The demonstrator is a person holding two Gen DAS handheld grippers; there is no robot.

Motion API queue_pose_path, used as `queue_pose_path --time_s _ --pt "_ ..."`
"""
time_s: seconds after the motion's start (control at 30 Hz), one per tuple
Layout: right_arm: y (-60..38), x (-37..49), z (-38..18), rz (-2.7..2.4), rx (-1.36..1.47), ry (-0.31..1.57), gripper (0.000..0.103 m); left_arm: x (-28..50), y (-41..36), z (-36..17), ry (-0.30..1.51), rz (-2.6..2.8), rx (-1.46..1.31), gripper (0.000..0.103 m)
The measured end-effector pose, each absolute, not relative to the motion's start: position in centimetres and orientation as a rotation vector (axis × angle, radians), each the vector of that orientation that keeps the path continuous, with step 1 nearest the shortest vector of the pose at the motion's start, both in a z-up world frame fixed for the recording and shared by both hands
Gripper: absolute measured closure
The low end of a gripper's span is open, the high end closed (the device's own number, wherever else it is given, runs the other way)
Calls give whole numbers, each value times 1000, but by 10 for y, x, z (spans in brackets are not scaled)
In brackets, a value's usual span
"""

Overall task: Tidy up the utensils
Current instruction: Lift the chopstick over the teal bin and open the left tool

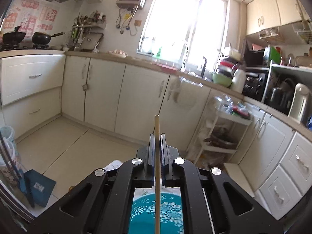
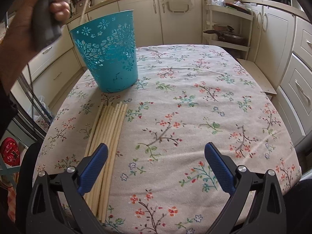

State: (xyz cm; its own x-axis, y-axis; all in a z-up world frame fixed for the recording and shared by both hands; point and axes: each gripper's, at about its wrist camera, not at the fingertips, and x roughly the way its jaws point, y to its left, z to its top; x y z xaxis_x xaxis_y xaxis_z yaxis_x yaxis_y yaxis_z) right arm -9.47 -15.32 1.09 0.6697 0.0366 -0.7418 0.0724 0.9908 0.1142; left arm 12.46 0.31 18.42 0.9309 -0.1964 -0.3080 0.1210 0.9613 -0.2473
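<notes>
My left gripper point(image 1: 157, 136) is shut on a single wooden chopstick point(image 1: 157, 167), held upright over the open mouth of the teal perforated basket point(image 1: 156, 214). In the right wrist view the basket point(image 2: 109, 58) stands at the far left of the floral tablecloth point(image 2: 195, 97), and the chopstick point(image 2: 85, 9) hangs blurred above its rim beside the hand. A bundle of several wooden chopsticks point(image 2: 107, 140) lies on the cloth in front of the basket. My right gripper point(image 2: 156, 154) is open and empty, low over the cloth, its left finger point(image 2: 93, 167) over the bundle's near end.
Cream kitchen cabinets point(image 2: 175, 13) surround the table. A white tiered rack with pans point(image 2: 226, 29) stands beyond the table's far right corner. A wooden bench point(image 2: 255, 74) sits by the right edge. A blue dustpan point(image 1: 37, 189) lies on the floor at left.
</notes>
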Motion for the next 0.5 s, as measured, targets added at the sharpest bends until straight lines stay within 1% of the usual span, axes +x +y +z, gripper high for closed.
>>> queue_pose_path --time_s 0.03,0.07,0.2,0.23,0.3,0.37,0.5 --pt "-151 -92 11 -15 131 841 12 127 2 180 352 -164 -224 98" --pt "-149 -90 11 -8 125 845 19 126 2 175 361 -160 -219 98" --pt "-142 -76 7 39 126 875 34 128 2 158 412 -156 -179 98" --pt "-141 -72 5 55 133 886 39 127 1 154 424 -156 -165 98" --pt "-139 -67 1 73 147 903 43 121 4 149 434 -157 -152 98" --pt "-139 -61 -4 91 165 921 50 118 4 145 446 -159 -134 98" --pt "-138 -57 -8 108 177 942 56 111 11 140 476 -163 -125 97"
